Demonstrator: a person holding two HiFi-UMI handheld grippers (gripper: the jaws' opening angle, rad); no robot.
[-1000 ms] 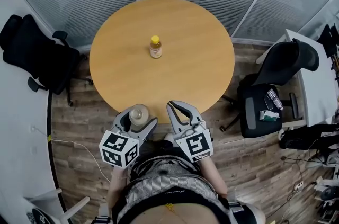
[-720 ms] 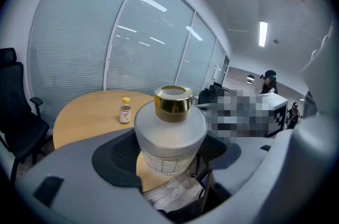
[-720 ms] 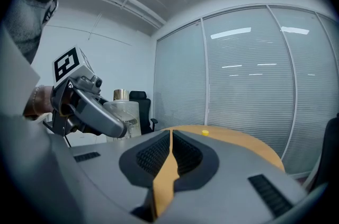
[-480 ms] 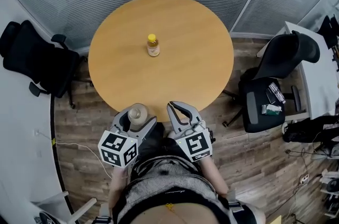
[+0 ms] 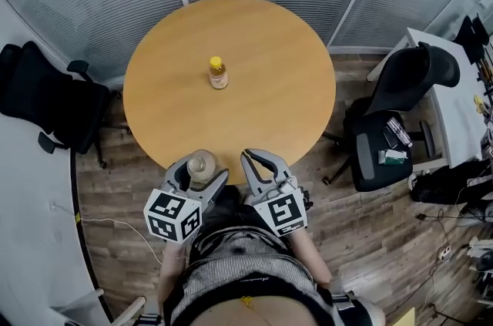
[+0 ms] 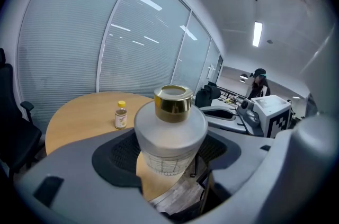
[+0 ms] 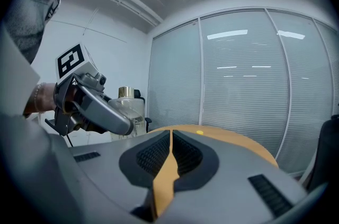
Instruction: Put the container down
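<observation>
A frosted round container [image 5: 202, 166] with a gold cap is held upright by my left gripper [image 5: 200, 173], just over the near edge of the round wooden table [image 5: 269, 85]. In the left gripper view the container [image 6: 170, 135] sits between the two dark pads, the left gripper [image 6: 169, 162] shut on its body. My right gripper [image 5: 258, 159] hovers beside it at the table's near edge, shut with nothing in it; only a thin slit shows between the pads [image 7: 170, 151]. The right gripper view also shows the container [image 7: 130, 106] at the left.
A small bottle [image 5: 218, 73] with a yellow cap stands near the table's middle. Black office chairs stand at the left [image 5: 46, 105] and right [image 5: 393, 116]. A white desk [image 5: 454, 109] is at the far right. Glass walls with blinds run behind the table.
The head view has drifted a little, so table and bottle sit slightly further left. Both grippers stay where they were, the left still holding the container.
</observation>
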